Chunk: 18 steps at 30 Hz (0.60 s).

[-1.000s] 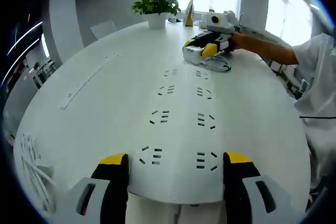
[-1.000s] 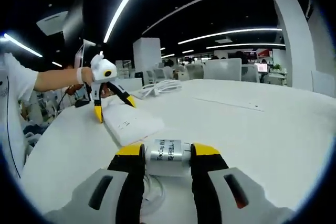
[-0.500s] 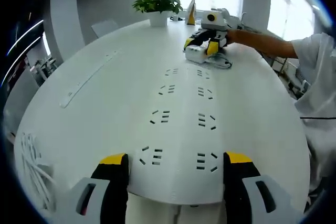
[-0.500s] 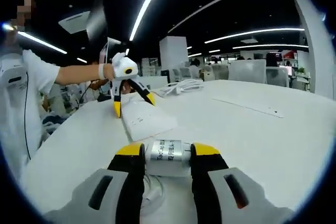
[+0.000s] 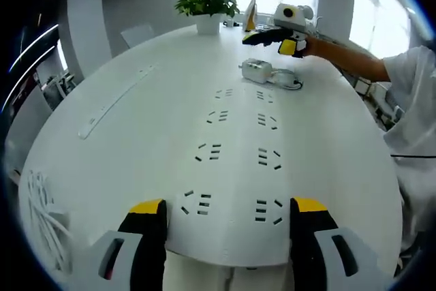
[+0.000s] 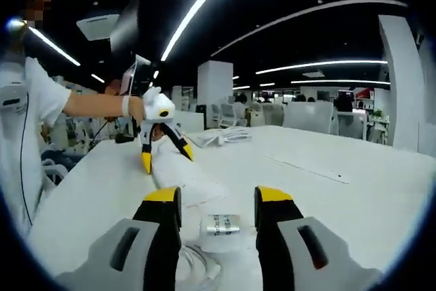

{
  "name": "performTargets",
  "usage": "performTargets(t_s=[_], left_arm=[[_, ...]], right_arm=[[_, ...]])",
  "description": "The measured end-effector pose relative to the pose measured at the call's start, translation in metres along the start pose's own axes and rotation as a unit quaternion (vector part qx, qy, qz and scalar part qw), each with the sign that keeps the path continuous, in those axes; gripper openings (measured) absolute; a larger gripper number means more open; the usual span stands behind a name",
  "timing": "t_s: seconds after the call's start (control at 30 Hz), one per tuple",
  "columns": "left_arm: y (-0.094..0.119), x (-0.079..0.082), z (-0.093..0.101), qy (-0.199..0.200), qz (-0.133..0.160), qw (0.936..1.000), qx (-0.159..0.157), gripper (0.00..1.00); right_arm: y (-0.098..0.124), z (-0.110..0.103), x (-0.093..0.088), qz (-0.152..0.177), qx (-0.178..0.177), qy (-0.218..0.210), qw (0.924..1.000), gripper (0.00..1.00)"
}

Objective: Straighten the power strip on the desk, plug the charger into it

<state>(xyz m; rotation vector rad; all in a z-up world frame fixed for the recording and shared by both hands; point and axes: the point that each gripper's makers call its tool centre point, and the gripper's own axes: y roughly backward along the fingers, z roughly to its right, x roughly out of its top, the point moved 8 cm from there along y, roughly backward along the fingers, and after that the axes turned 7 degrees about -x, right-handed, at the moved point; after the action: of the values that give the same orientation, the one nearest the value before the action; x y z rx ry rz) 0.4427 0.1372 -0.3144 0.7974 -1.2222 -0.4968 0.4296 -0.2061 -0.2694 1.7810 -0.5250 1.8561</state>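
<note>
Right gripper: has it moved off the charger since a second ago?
Yes. The right gripper has let go and lifted away toward the potted plant; the charger now sits alone beyond the power strip.

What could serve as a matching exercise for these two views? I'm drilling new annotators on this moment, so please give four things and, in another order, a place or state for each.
Things:
1. power strip
2. charger
3. potted plant
4. coiled white cable

Places or states:
a. at the desk's far edge, in front of the windows
b. near end between the left gripper's open jaws
c. lying on the desk beyond the strip's far end, below the right gripper's open jaws
d. bundled at the desk's edge, left in the left gripper view

Pairs: 1-b, 2-c, 3-a, 4-d
</note>
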Motion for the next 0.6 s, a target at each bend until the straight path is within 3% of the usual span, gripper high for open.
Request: performTargets(t_s=[0.03, 0.1, 0.17, 0.3, 0.37, 0.43, 0.5, 0.6], left_arm=[[0.0, 0.0, 0.0, 0.0, 0.001, 1.0, 0.0, 0.74], [0.0, 0.0, 0.0, 0.0, 0.003, 1.0, 0.0, 0.74], [0.0, 0.0, 0.0, 0.0, 0.005, 1.0, 0.0, 0.74], [0.0, 0.0, 0.0, -0.001, 0.008, 1.0, 0.0, 0.75], [0.0, 0.0, -0.001, -0.002, 0.009, 1.0, -0.001, 0.75], [-0.001, 0.0, 0.0, -0.003, 0.01, 0.9999, -0.002, 0.75], [-0.001, 0.0, -0.001, -0.004, 0.008, 1.0, -0.002, 0.75], [-0.001, 0.0, -0.001, -0.005, 0.009, 0.9999, -0.003, 0.75]], right_arm=[[0.006, -0.003, 0.011, 0.024, -0.019, 0.002, 0.9995, 0.43], [0.013, -0.006, 0.02, 0.04, -0.056, 0.014, 0.9976, 0.43], [0.024, -0.008, 0.023, -0.004, -0.127, 0.024, 0.9917, 0.46], [0.035, -0.031, 0.021, 0.0, -0.197, -0.018, 0.9803, 0.49], [0.039, -0.037, 0.016, 0.012, -0.265, -0.052, 0.9628, 0.5], [0.041, -0.045, 0.002, -0.008, -0.333, -0.096, 0.9382, 0.5], [0.04, -0.054, -0.015, -0.035, -0.391, -0.113, 0.9128, 0.5], [0.025, -0.066, -0.026, -0.051, -0.425, -0.121, 0.8958, 0.53]])
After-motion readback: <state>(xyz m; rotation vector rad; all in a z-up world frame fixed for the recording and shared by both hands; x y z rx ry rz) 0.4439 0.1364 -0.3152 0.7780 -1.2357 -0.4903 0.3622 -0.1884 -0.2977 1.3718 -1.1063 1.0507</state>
